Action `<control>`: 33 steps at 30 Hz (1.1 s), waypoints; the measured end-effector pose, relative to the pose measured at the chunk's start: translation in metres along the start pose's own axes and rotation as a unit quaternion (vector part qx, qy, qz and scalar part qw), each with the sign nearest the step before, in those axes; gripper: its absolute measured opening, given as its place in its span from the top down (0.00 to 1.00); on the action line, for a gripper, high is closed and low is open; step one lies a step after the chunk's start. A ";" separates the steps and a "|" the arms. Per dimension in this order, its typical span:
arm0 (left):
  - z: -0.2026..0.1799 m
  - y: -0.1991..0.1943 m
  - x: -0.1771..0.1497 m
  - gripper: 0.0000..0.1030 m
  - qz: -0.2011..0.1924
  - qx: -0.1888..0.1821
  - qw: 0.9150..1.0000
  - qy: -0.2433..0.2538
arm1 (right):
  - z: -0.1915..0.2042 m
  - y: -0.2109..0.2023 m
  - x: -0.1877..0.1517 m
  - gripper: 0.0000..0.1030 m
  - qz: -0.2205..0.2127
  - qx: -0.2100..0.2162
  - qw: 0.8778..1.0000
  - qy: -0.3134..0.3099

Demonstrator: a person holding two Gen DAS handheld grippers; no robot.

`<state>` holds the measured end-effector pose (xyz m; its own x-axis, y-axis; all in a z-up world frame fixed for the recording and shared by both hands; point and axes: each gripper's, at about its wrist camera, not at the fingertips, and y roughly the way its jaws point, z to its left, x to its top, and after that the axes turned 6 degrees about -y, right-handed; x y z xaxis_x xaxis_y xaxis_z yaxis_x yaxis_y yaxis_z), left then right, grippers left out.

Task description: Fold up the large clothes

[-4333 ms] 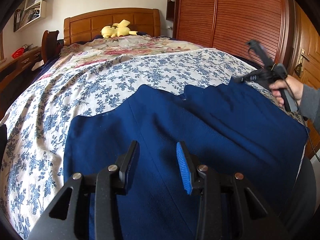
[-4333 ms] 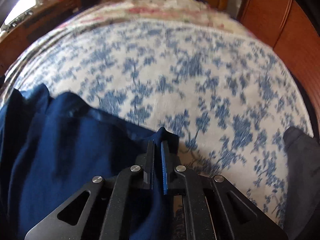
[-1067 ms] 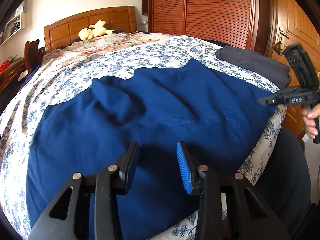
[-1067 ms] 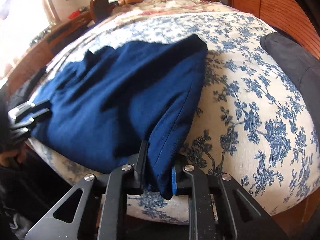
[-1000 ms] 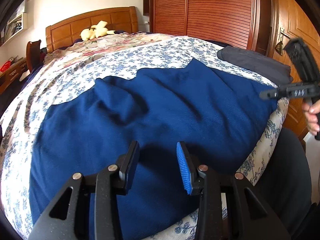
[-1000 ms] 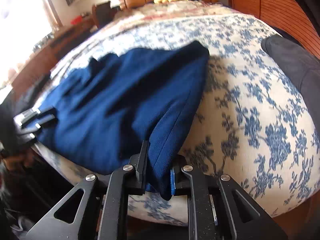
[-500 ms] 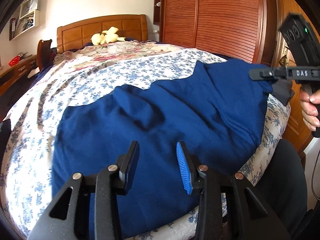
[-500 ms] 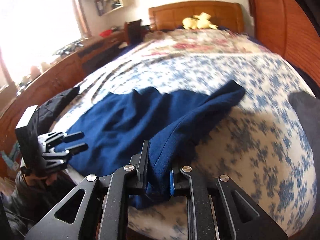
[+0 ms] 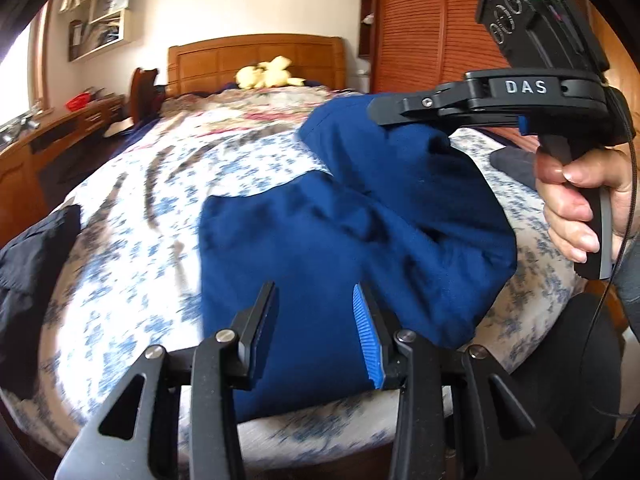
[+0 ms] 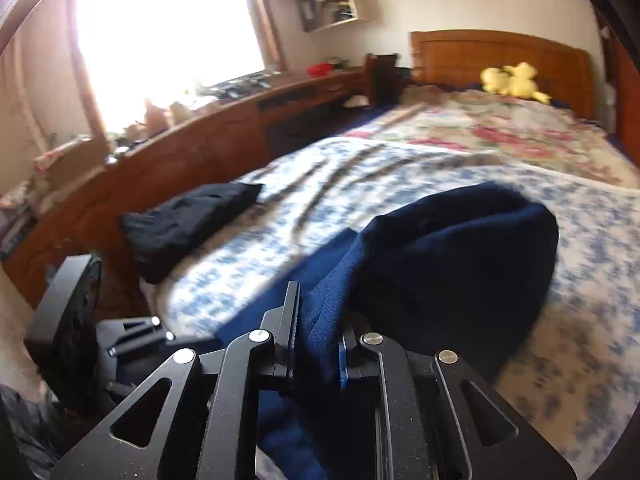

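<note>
A large navy blue garment (image 9: 320,248) lies on the floral bedspread (image 9: 132,240) near the bed's foot. My right gripper (image 10: 316,332) is shut on its edge and holds that side lifted, folding over toward the left; it shows in the left wrist view (image 9: 380,114) above the cloth. The lifted fold (image 10: 460,240) hangs in front of the right camera. My left gripper (image 9: 314,320) is open and empty, hovering just over the garment's near edge; it also shows in the right wrist view (image 10: 136,336).
A dark folded garment (image 10: 188,220) lies at the bed's left edge, also in the left wrist view (image 9: 28,264). A yellow plush toy (image 9: 268,76) sits by the wooden headboard. A long wooden dresser (image 10: 168,160) runs along the left; wooden wardrobe doors (image 9: 420,40) stand at the right.
My right gripper has swung up and leftward with the garment's edge, lifting the right side over the rest. The left gripper stays open over the near edge while its view turned left.
</note>
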<state>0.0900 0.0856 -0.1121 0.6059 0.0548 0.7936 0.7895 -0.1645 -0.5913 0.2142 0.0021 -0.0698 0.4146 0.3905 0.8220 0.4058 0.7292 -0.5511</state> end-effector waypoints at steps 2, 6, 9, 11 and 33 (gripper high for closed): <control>0.009 -0.004 -0.003 0.64 0.007 0.016 1.000 -0.007 | 0.002 0.020 -0.003 0.88 0.016 0.021 1.000 0.004; 0.021 -0.007 -0.007 0.64 0.018 0.032 0.999 -0.022 | 0.008 0.046 -0.014 0.78 0.057 0.036 0.998 -0.005; 0.022 -0.006 -0.006 0.64 0.026 0.038 0.999 -0.023 | 0.011 0.038 -0.015 0.59 0.044 0.031 0.998 -0.016; 0.020 -0.006 -0.003 0.64 0.030 0.045 0.998 -0.020 | 0.009 0.022 -0.011 0.57 0.013 0.009 0.999 -0.028; -0.043 0.019 0.049 0.64 0.036 0.055 0.998 0.009 | -0.064 -0.001 -0.099 0.53 0.105 -0.056 0.992 -0.040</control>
<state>0.1308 0.0430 -0.0782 0.6605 0.0293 0.7503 0.7505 -0.0589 -0.6583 0.2249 -0.0732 -0.1601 0.4353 0.5732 0.6943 0.4067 0.5627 -0.7196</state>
